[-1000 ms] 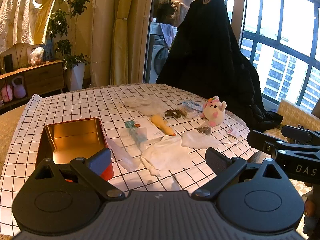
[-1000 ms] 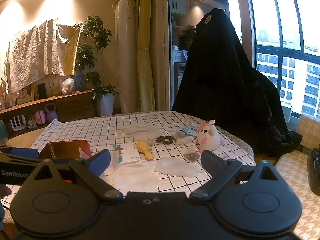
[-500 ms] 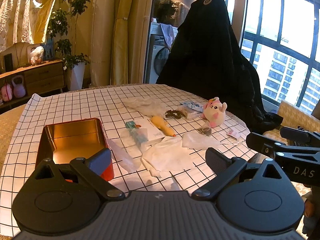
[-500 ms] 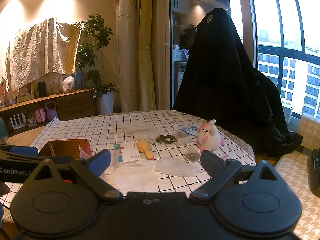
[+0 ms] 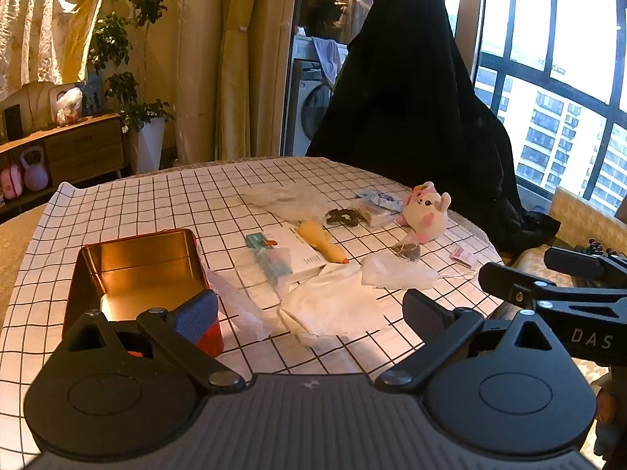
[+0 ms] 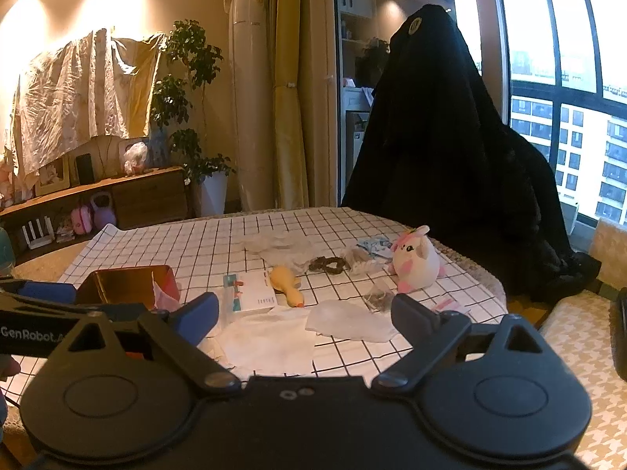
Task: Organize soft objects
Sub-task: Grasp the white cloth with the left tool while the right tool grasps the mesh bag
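Note:
On the checked tablecloth lie a pink-and-white plush toy (image 5: 425,215) (image 6: 415,260), a yellow squeaky toy (image 5: 321,241) (image 6: 288,284), a dark scrunchie (image 5: 345,216) (image 6: 329,264) and a crumpled white cloth (image 5: 333,305) (image 6: 266,337). At the left stands an open red tin (image 5: 133,266) (image 6: 117,284) with a bare gold inside. My left gripper (image 5: 311,311) hovers open over the table's near edge, above the cloth. My right gripper (image 6: 307,313) hangs beside it on the right with its jaws wide and closing slightly, nothing between them.
A white booklet (image 5: 298,250), small packets and clear plastic bags (image 5: 282,196) lie among the toys. A thin white sheet (image 5: 395,274) lies right of the cloth. A tall black draped shape (image 5: 403,98) rises behind the table; a patterned seat (image 6: 580,337) sits at the right.
The right gripper's jaws have come in a little. Both hands and all objects on the table stay where they were.

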The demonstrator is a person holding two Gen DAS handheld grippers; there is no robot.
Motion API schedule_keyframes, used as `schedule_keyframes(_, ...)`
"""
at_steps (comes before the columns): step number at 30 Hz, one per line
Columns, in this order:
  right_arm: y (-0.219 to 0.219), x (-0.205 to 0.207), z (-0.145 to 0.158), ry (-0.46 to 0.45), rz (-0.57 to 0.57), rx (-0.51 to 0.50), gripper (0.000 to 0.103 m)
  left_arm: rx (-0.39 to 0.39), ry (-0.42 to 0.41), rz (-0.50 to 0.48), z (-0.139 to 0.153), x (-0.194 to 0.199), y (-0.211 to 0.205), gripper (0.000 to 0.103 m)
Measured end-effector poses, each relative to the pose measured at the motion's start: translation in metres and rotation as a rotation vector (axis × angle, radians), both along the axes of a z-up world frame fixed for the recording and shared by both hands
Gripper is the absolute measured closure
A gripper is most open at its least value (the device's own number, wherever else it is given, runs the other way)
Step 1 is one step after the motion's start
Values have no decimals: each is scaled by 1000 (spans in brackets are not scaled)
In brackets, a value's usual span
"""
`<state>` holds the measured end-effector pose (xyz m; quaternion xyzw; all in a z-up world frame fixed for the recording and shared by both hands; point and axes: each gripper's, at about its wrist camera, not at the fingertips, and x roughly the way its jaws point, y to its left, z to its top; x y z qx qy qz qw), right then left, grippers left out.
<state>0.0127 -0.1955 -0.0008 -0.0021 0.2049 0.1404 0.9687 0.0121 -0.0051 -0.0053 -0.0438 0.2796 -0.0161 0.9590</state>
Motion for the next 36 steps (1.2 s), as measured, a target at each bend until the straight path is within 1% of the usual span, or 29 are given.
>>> schedule_keyframes(8, -3, 18, -8, 39, 14, 15, 11, 18, 26, -20, -8, 21, -2, 2)
schedule_keyframes(11, -7, 26, -11, 63, 22, 37, 11, 27, 35, -35, -11, 30, -5, 2)
schedule_keyframes(14, -12, 35, -15, 83, 28, 42, 11, 28, 61, -61, -18, 41, -9, 2)
schedule_keyframes(16, -15, 41, -17, 95, 30, 38, 11, 27, 84, -82, -25, 49, -11, 2)
schedule_keyframes(22, -28, 70, -30, 141, 21, 12, 11, 30, 146, -101, -44, 77, -19, 2)
schedule_keyframes(24, -34, 81, -34, 153, 22, 4, 13, 30, 159, -121, -51, 86, -24, 2)
schedule_keyframes(27, -41, 100, -41, 164, 31, -37, 15, 35, 171, -145, -60, 100, -33, 2)
schedule_keyframes(31, -45, 127, -54, 203, 113, -89, 17, 35, 191, -145, -73, 124, -38, 2)
schedule_keyframes(36, -42, 157, -69, 236, 229, -169, 23, 77, 222, -153, -88, 150, -45, 3)
